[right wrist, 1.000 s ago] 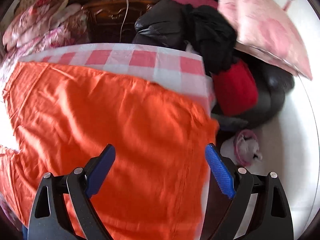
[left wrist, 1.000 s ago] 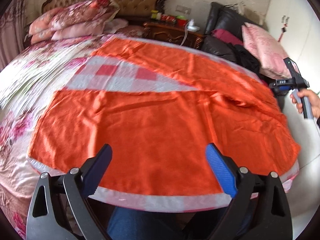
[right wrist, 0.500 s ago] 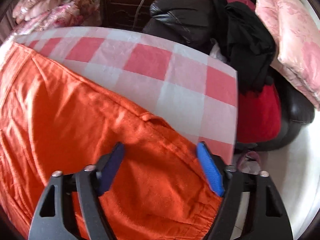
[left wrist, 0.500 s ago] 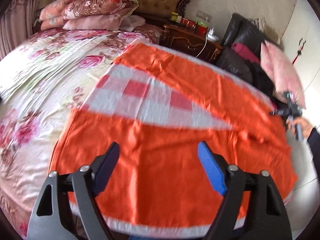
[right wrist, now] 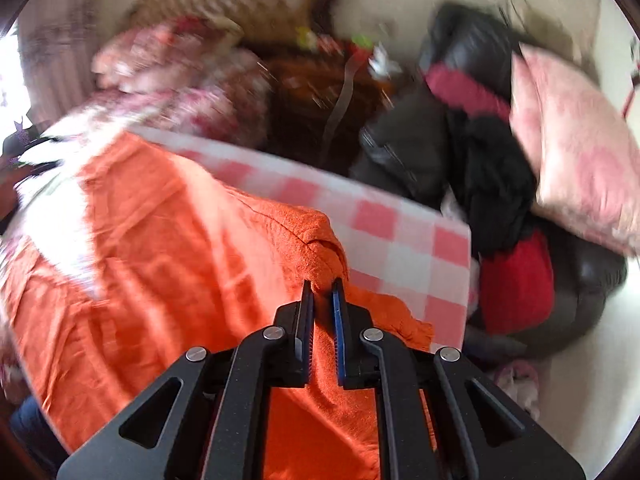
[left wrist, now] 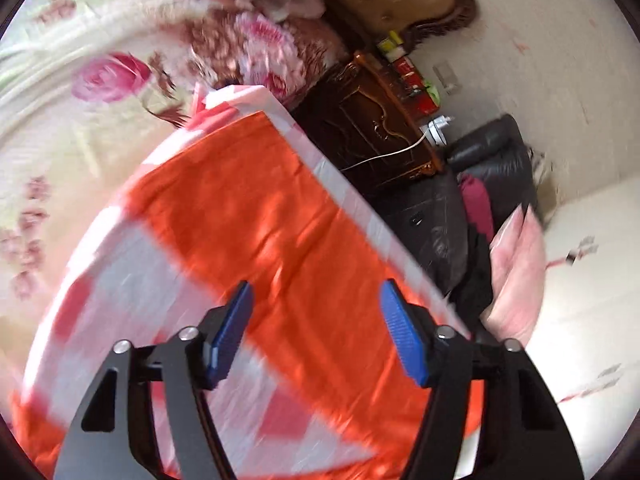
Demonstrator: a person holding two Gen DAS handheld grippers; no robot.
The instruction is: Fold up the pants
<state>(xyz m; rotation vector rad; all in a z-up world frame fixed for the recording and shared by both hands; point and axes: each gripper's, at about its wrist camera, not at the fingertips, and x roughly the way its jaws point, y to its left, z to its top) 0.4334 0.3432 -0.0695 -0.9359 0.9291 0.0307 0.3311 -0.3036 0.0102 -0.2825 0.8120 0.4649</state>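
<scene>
1. Since 1 second ago, both my views have swung: my right gripper, then spread above flat cloth, is closing, pinching a raised fold of the orange pants.
2. Pants lie on the checked board, filling lower left.
3. My left gripper is narrowing, nothing between its pads, over 1 leg.
4. I judge it should grab the hem before I lift.

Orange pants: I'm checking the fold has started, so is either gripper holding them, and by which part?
The right gripper, jaws closing, pinches a raised edge of the orange pants. The left gripper, also closing, holds nothing.
</scene>
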